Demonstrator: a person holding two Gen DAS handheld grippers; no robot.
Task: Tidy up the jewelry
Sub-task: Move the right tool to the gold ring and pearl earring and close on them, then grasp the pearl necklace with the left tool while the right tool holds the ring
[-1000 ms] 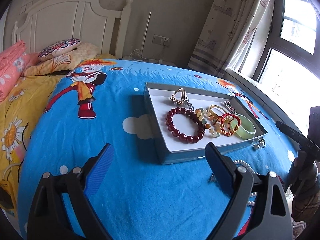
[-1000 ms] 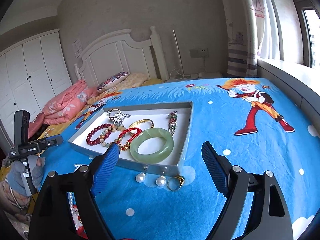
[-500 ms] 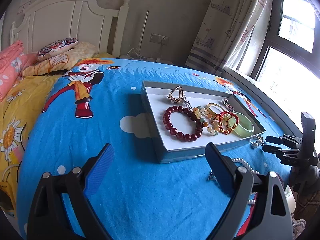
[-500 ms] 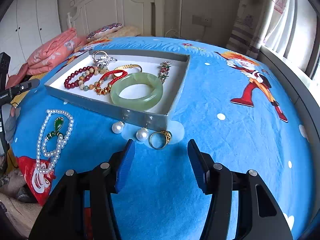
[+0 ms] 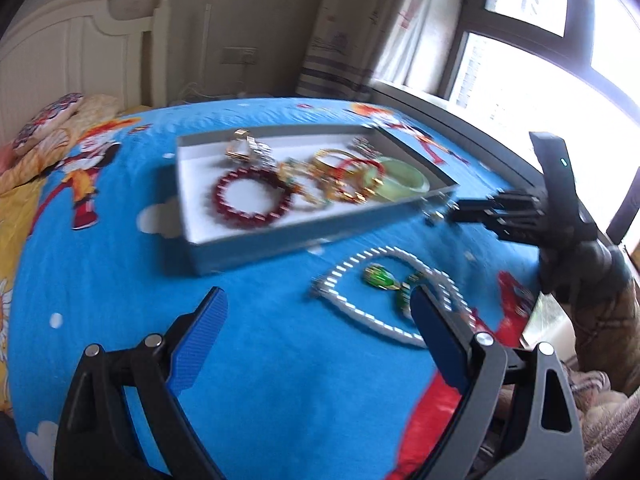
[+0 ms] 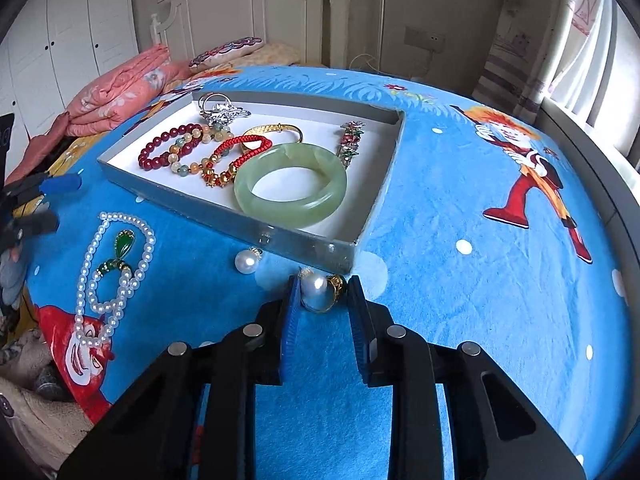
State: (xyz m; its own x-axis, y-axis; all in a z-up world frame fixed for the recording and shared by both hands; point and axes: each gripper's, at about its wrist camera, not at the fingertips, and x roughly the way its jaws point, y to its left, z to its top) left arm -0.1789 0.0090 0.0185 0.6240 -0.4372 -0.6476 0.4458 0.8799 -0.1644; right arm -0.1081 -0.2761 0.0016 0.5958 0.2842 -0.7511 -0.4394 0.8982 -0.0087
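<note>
I am closing my right gripper (image 6: 322, 294) around two small pieces lying on the blue blanket (image 6: 440, 240), just short of the near corner of the grey tray (image 6: 256, 226). Between my narrowing fingers sit a pearl earring (image 6: 314, 285) and, touching it on its right, a gold ring (image 6: 334, 288). The pearl is almost against my left pad; the ring is lying close to my right pad, though I cannot tell if either pad is pressing yet.

Both look very light, hard and smooth. I am judging that the round pearl will tend to squirt out of a pinch, so I want the pads across its widest part, low down near the blanket. The ring is thin and partly tucked behind the pearl, and it may slip aside or get left behind if I am catching the pearl alone. The soft blanket will give under my tips, which should help me get beneath them.

A second pearl earring (image 6: 246, 262) is lying off to the left of my fingers, beside the tray wall. Farther left the pearl necklace (image 6: 116, 264) with its green pendant is sprawling on the blanket.

My left gripper (image 5: 320, 320) is hanging wide and empty, the necklace just ahead of its right finger; that view is blurred.
</note>
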